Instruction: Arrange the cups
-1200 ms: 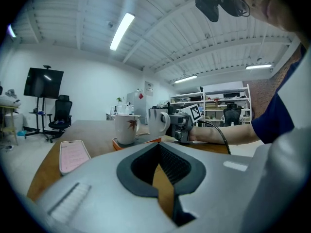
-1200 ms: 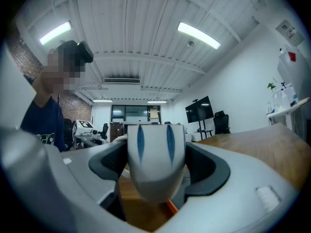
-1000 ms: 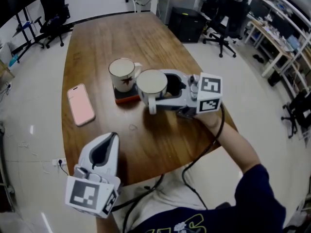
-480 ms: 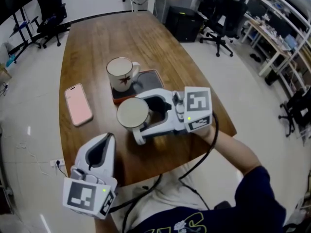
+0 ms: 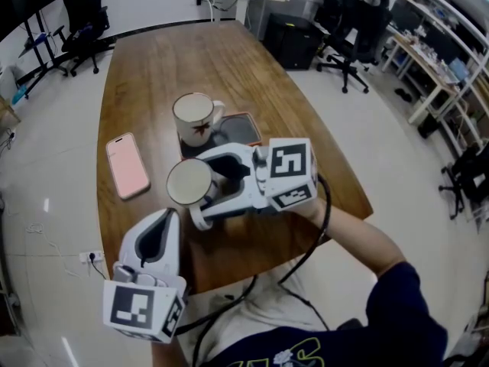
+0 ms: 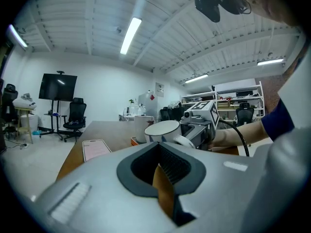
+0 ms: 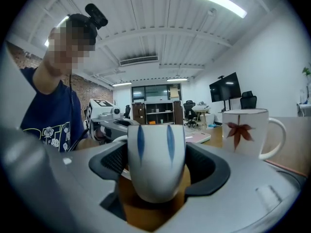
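Between right hand-held gripper (image 5: 200,193) jaws | striped cup (image 7: 155,164) sat clamped | left hand-held gripper (image 5: 177,219) closed | we judged its smooth wall might slip, knocking leaf cup (image 5: 195,117) beyond.

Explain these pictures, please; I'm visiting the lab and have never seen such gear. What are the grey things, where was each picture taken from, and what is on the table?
There is no robot here. A person holds a grey tool in each hand, and each tool has two fingers that pinch. The marker cubes are part of the tools. The head view comes from a camera on the person's head, looking down. The two gripper views come from cameras riding on the tools, looking along their fingers. The right gripper is closed on a white cup with blue strokes, held over the wooden table. The left gripper has its fingers together and holds nothing. On the table a white mug with a red leaf stands on a dark tray, and a pink phone lies beside them.
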Motion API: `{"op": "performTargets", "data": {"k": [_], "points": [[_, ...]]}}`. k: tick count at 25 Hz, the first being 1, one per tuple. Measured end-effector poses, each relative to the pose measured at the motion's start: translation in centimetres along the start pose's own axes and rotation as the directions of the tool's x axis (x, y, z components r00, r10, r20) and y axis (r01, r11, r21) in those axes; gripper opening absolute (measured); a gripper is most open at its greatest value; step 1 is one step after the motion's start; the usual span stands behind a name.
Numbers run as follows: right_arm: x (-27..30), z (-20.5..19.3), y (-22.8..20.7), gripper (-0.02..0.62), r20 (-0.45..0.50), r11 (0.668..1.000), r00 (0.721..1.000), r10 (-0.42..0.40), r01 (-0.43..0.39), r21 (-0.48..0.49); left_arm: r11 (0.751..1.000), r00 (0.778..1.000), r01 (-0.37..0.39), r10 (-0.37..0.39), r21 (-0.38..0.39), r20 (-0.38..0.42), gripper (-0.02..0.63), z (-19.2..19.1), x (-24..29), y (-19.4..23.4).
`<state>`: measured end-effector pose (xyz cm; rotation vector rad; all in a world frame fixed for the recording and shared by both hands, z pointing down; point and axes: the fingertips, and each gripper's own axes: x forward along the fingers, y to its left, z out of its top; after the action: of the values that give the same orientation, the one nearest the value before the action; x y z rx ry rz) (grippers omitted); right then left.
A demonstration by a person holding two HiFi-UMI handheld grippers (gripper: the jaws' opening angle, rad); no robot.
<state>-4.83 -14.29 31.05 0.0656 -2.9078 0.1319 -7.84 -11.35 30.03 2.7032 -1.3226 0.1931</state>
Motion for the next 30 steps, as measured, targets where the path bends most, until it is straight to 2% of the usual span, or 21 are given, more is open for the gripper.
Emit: {"op": "performTargets", "data": {"k": [5,14,22,26,30], "points": [[0.1,-0.4,0.0,0.362,-0.018,1.000,1.000,0.009,-0.009,0.007,1.000,1.000,0.000,0.000,0.001,-0.002,0.003,-0.1,0.1,0.0],[-1.5,-1.5,0.1,0.364,-0.062,0.999,0.998,-0.031,0.033,0.029,1.000,1.000,0.001,0.000,-0.019,0.005,0.003,0.1,0.0,-0.2],[-1.5,-1.9,0.2,0.371,-0.089,0.997,0.994,-0.070,0.073,0.040,1.000,1.000,0.001,-0.001,0.006,0.004,0.003,-0.1,0.0,0.0],[-1.8,-1.6,0.1,0.391,-0.074,0.995,0.993,-0.088,0.091,0.041,1.000,1.000,-0.007,0.007,-0.004,0.001,0.002,0.2,0.0,0.0],[-2.8,-1.1,-0.1,0.459,-0.026,0.992,0.992,-0.122,0.123,0.039,1.000,1.000,0.002,-0.002,-0.001,0.000,0.003,0.0,0.0,-0.1]]}}
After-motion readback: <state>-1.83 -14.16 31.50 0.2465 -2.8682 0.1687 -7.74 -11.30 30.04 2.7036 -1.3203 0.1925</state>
